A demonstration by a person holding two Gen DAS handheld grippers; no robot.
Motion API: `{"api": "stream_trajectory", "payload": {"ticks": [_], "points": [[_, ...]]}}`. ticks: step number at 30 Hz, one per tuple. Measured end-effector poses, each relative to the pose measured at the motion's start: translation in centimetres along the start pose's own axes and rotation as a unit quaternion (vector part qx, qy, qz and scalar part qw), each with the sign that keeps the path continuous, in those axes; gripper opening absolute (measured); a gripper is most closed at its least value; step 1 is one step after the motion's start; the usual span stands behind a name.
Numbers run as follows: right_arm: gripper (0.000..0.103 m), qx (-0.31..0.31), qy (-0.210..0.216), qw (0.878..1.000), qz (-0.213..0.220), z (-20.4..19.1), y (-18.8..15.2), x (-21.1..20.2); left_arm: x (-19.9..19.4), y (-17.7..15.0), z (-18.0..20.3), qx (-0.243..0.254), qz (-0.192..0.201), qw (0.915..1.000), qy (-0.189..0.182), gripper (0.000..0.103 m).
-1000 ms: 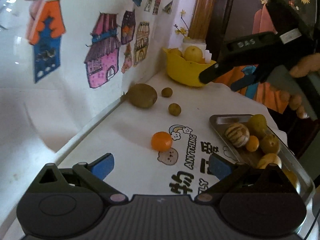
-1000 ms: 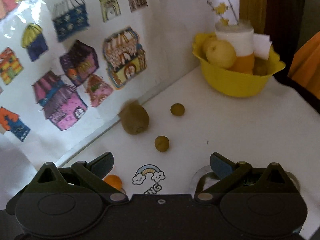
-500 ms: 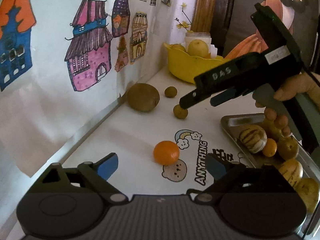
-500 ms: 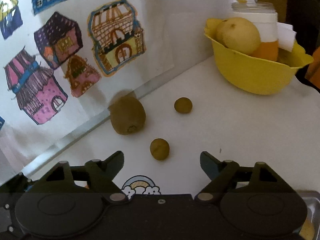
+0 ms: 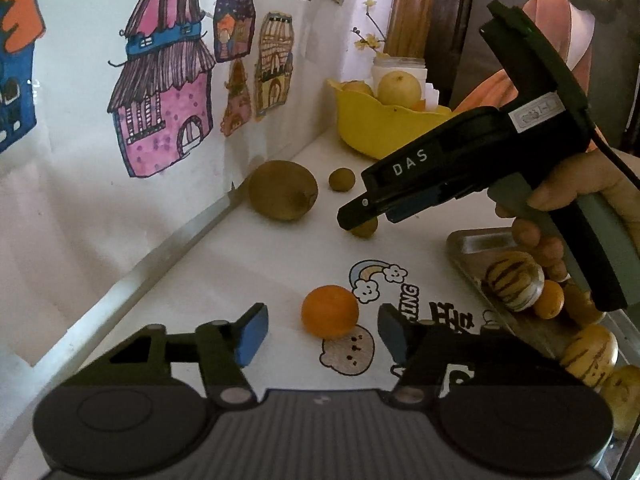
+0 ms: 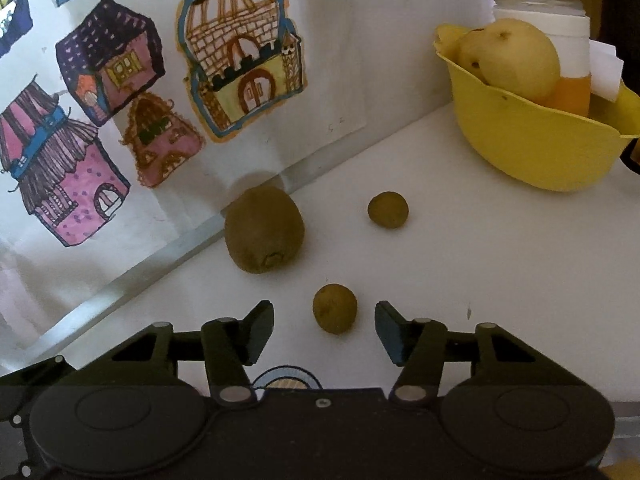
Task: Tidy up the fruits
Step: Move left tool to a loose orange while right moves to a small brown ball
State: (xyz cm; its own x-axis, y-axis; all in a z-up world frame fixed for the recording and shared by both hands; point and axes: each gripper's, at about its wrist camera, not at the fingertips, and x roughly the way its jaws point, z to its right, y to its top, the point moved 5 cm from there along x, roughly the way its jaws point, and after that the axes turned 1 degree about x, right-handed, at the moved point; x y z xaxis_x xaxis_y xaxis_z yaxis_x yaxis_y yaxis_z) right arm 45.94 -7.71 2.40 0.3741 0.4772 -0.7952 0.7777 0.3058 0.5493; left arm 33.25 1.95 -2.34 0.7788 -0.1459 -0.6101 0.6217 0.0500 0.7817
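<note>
An orange lies on the white table between the blue pads of my left gripper, whose jaws are closing and do not touch it. A small brown round fruit sits between the fingers of my right gripper, also closing with gaps on both sides. In the left wrist view the right gripper hangs over that same fruit, held by a hand. A kiwi and a second small brown fruit lie farther back.
A yellow bowl with pale fruit stands at the back right, a white jar behind it. A metal tray with striped melons and small oranges is at the right. A wall with house drawings runs along the left.
Both grippers came down closer to the table and their jaws narrowed. The orange now sits between the left fingers and the small brown fruit between the right fingers.
</note>
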Motion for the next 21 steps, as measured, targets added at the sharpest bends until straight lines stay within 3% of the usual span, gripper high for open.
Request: {"api": "stream_trajectory", "payload": {"ticks": [12,18,21], "points": [[0.04,-0.017,-0.018,1.0,-0.002,-0.7,-0.4,2.1,0.8,-0.1,0.1,-0.005,-0.008,0.9999,-0.01,0.037],[0.028,-0.025,-0.028,0.999,0.003,-0.6,-0.6,2.2,0.8,-0.1,0.1,-0.004,-0.007,0.9999,-0.013,0.035],[0.028,-0.021,-0.024,0.999,0.003,-0.4,-0.8,2.0,0.7,-0.3,0.3,0.0,-0.007,0.9999,-0.016,0.034]]}}
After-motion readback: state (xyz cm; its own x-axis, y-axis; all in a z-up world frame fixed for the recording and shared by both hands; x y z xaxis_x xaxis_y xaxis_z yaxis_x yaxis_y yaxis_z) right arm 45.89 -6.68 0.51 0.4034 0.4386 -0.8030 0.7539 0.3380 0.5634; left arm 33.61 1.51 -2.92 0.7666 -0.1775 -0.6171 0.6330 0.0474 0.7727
